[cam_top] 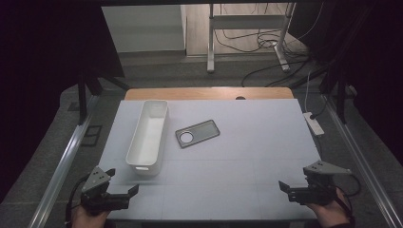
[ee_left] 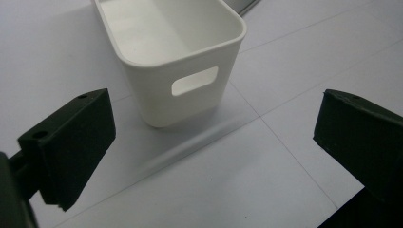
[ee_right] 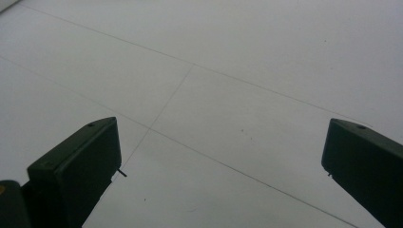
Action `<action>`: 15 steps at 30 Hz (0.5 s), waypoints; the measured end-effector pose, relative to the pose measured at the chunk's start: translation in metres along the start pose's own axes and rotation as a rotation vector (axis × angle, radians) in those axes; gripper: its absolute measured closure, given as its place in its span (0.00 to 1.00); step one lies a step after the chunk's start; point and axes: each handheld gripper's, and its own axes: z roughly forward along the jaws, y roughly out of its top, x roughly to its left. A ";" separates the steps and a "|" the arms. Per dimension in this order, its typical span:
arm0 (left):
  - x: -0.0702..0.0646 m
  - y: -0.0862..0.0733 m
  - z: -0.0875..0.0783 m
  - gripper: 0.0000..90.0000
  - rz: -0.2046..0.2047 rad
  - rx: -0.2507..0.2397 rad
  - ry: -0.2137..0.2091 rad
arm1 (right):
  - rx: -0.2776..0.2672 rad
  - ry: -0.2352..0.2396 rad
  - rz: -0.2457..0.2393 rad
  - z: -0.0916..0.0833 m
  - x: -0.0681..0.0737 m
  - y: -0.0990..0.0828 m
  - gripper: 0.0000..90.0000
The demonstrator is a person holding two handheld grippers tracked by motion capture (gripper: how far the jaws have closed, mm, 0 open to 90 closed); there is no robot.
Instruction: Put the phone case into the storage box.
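White bin (cam_top: pixel 148 136) lies lengthwise just ahead of the left gripper (cam_top: pixel 124 186), jaws wide and empty. Right gripper (cam_top: pixel 285 186), equally wide and empty, sits well apart from it.

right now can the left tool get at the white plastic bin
Probably yes: the left tool is open, and the long white plastic bin stands just ahead of it on the white table, with nothing between them.

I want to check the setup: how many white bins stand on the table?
1. The white bin stands on the table's left half, long side running away from the person, beside the grey phone case. Nothing seems to hide another.
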 end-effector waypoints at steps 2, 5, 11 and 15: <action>0.000 0.000 0.001 0.01 0.007 0.004 -0.003 | 0.007 0.006 -0.003 0.001 0.000 0.000 0.00; 0.000 0.000 0.001 0.01 0.009 0.007 -0.009 | 0.012 0.016 -0.006 0.001 0.000 0.001 0.00; -0.001 0.000 0.001 0.01 0.016 0.009 -0.013 | 0.021 0.050 -0.012 0.004 0.000 0.003 0.01; -0.001 0.000 0.001 0.01 0.017 0.009 -0.017 | 0.012 0.058 -0.036 0.009 0.002 0.010 0.00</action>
